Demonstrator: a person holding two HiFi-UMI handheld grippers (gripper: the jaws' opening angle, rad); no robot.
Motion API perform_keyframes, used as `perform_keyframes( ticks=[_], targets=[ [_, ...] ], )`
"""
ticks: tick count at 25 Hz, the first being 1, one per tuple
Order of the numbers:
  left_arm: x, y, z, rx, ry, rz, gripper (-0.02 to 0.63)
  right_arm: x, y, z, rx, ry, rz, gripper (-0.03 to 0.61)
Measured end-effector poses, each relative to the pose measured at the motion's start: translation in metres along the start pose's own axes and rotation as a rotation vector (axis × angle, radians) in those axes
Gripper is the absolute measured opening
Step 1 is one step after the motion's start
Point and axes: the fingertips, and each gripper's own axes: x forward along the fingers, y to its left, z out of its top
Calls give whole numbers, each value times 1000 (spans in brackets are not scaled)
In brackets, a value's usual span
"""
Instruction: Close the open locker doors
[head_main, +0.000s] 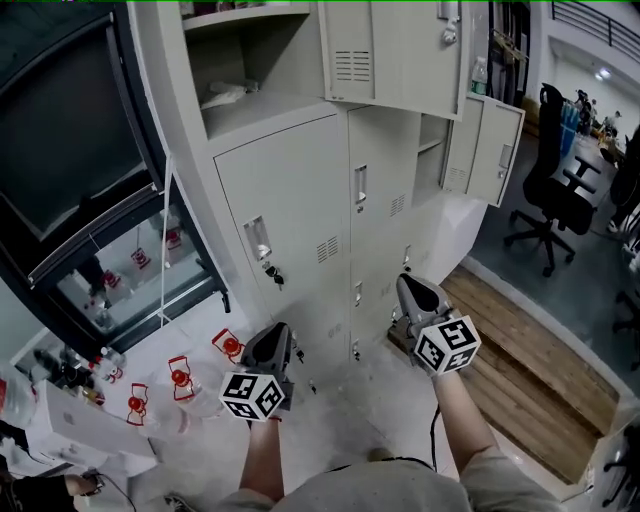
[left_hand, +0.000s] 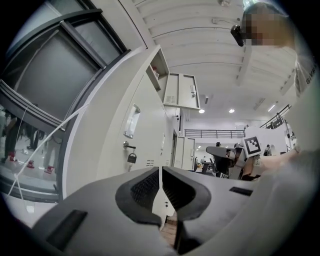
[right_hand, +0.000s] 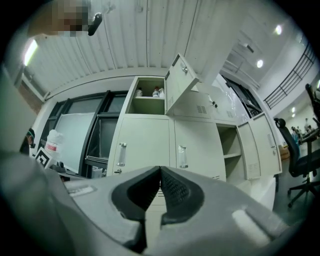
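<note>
Facing upper door (head_main: 395, 50), right door (head_main: 487, 150), two open, left gripper (head_main: 272, 338), right gripper (head_main: 412, 287), both pressed together

Head view steeply down on lockers (head_main: 290, 210), gripper views low, near, tilted upward, all sharing lockers.

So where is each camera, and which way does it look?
Head view: on the person's head, facing steeply down at the lockers; forearms, left hand-held gripper and right hand-held gripper show.
Left gripper view: on the left hand-held gripper, looking up past its shut jaws at a closed locker door; the person's shirt shows right.
Right gripper view: on the right hand-held gripper, facing the lockers past its shut jaws; shirt at left.
Shared: both gripper views show the open upper door.
</note>
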Motion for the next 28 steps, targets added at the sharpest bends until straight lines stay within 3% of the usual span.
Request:
perform_keyframes(
  ticks=[16, 28],
  targets=[
    [101, -60, 44, 32, -44, 46, 17, 59, -100, 123, -98, -151, 163, 73],
    [114, -52, 81, 95, -61, 170, 17, 87, -137, 219, -17, -316, 276, 150]
  ],
)
